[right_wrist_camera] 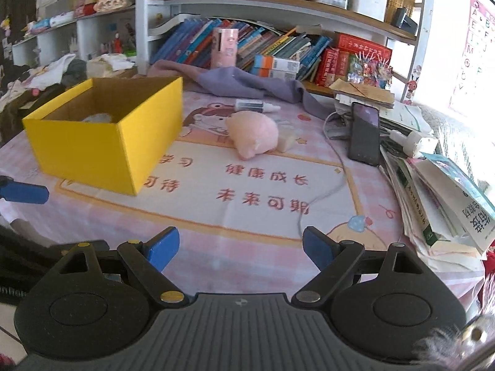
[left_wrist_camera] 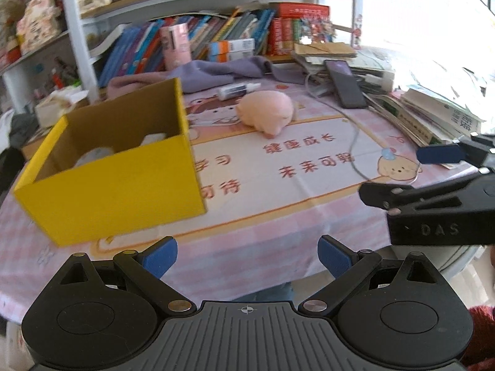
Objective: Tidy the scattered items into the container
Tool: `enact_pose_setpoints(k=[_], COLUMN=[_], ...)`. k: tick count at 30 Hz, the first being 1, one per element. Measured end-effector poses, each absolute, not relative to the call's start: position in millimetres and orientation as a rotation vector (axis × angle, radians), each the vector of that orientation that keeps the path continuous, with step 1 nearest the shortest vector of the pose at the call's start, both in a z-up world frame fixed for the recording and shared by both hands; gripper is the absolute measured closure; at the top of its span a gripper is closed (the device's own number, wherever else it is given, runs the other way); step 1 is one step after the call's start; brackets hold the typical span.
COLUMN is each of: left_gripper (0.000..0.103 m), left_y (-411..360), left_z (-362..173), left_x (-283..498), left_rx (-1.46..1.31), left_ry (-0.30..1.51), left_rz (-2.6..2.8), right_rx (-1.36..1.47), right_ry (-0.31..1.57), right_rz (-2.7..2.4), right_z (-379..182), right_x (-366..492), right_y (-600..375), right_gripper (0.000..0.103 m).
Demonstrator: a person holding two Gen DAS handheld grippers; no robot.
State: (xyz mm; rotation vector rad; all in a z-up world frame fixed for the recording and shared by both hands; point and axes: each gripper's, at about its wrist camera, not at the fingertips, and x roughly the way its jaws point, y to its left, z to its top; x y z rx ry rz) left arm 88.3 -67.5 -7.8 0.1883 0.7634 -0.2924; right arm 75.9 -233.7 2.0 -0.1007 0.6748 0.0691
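Covering the table (right_wrist_camera: 247, 247), a pink printed cloth carries a yellow box (right_wrist_camera: 105, 142); bookshelves (right_wrist_camera: 278, 3) stand behind it. Both claws, left (left_wrist_camera: 247, 256) and right (right_wrist_camera: 241, 249), gape wide, empty. Only the right view shows a pale block (right_wrist_camera: 286, 140) beside the pink plush (right_wrist_camera: 252, 134).

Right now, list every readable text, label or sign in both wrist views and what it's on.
"健康成长": tablecloth, red print.
"未来可期": tablecloth, the line below.
"可待": tablecloth, beside the yellow box; its start is hidden.
"DAS": embossed on the right gripper, seen from the left wrist.
"衔接": cover of the top book in the stack; the rest is blurred.
Alphabet poster: letters too washed out.
Shelf book spines, red boxes, pink carton: too small to read.
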Motion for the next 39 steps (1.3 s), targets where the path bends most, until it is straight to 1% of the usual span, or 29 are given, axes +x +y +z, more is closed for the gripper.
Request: enact_pose_setpoints(k=[10,14,17,24,32,39], left_gripper=[0.004,0.004,0.004,0.004,0.004,0.004], left_y=[-109.1,-129.7,-142.2,-162.3,-170.3,-188.6], left_z=[-13.1,-16.4,-17.7,-16.0,-5.3,-7.3], left_x=[126.9,148.2,165.4,205.4,258.5,310.1], left_rx=[0.218,0.224,0.213,0.168,0.071,0.021], left_ry=[0.749,0.754,0.762,0.785,0.800,0.798], left_rz=[-0.379,-0.403,-0.397,-0.314,-0.164,-0.066], right_rx=[-0.116,-0.126,-0.132,-0.130,-0.117,-0.157], right_ry=[0.687,0.691,0.698,0.710,0.744,0.760], right_rz=[0.054,0.055,0.054,0.080,0.157,0.242], right_z=[0.7,1.8,2.0,3.7,-2.4,-17.4], right_x=[119.6,137.5,152.7,193.1,248.1,295.7], right_y=[-264.5,-280.6,-295.1,-331.2,-362.9,-372.7], right_gripper=[0.019,0.026,0.028,0.029,0.036,0.036])
